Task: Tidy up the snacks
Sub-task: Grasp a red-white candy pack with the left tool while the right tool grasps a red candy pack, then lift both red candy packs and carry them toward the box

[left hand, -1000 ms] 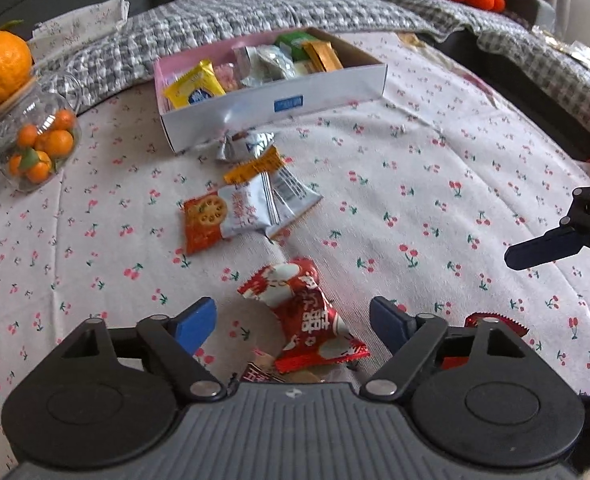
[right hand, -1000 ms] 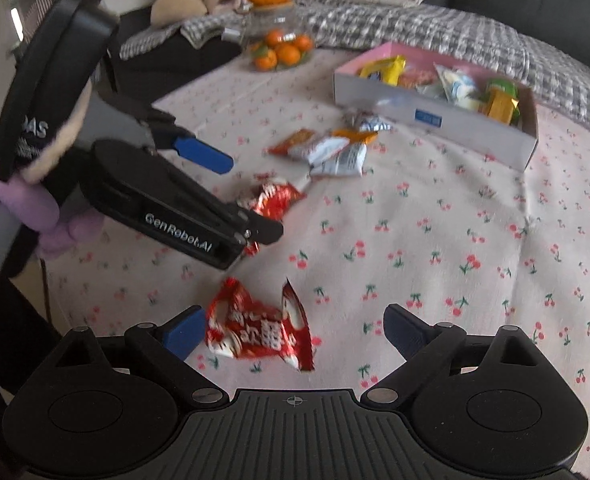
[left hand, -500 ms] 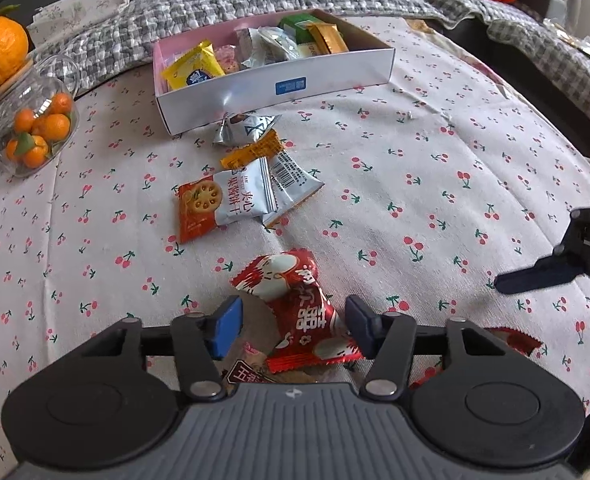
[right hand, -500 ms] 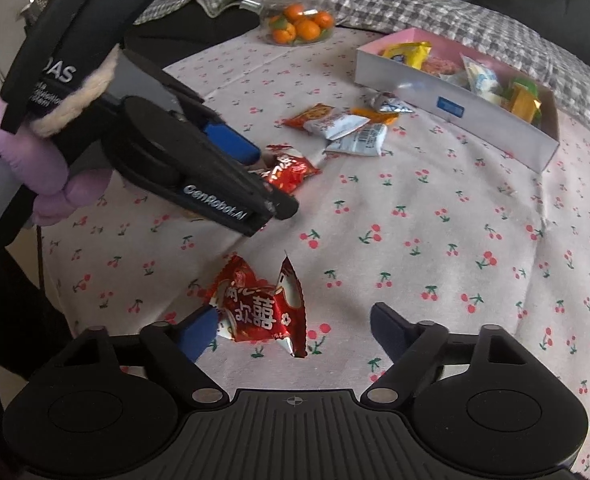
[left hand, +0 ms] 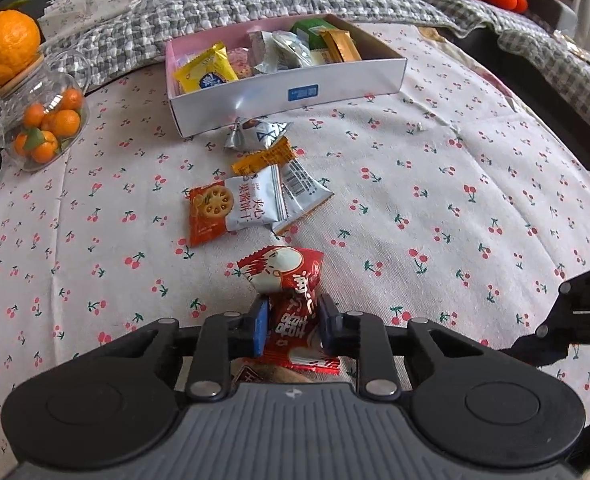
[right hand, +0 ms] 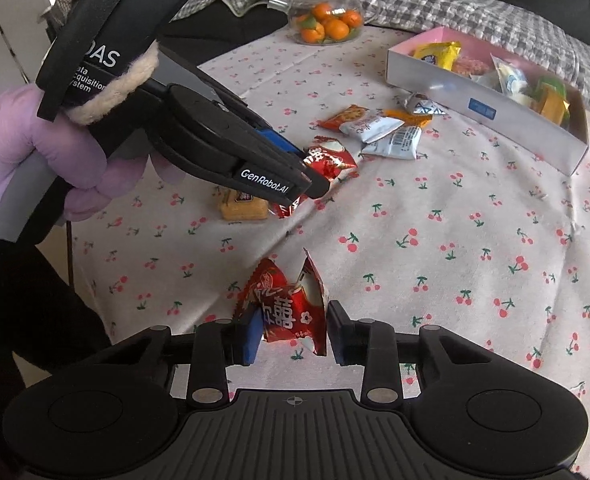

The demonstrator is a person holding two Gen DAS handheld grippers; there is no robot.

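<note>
Both grippers at pick stage. Left gripper (left hand: 291,326): fingers clamped on a red snack packet (left hand: 291,292), packet pinched at its lower half, upper half sticking out ahead of the tips; it looks barely off the table (left hand: 475,168), can't tell if it's fully clear. Right gripper (right hand: 295,334): fingers nearly closed around a second red packet (right hand: 289,304), left pad touching the wrapper, right pad just beside its edge, so grip looks not quite seated; I'd call it closing, not secured. Target is the white box (left hand: 295,94) with pink interior at the far side of the table, already holding yellow, green, orange and silver packets. Loose between grippers and box: an orange biscuit packet (left hand: 235,210), a silver pouch (left hand: 257,136) just beside the box wall, plus a small tan biscuit pack (right hand: 242,206) under the left gripper. Next move, my read: finish the right squeeze, lift both, carry over the loose pile and drop over the box wall; crinkly wrappers may slip. Readable text: "GenRobot.AI" on the left gripper's finger, partial "DAS / ...ata ...cquisition ...ystem" on its body; Chinese print on the packets; blue label on the box is illegible.
</note>
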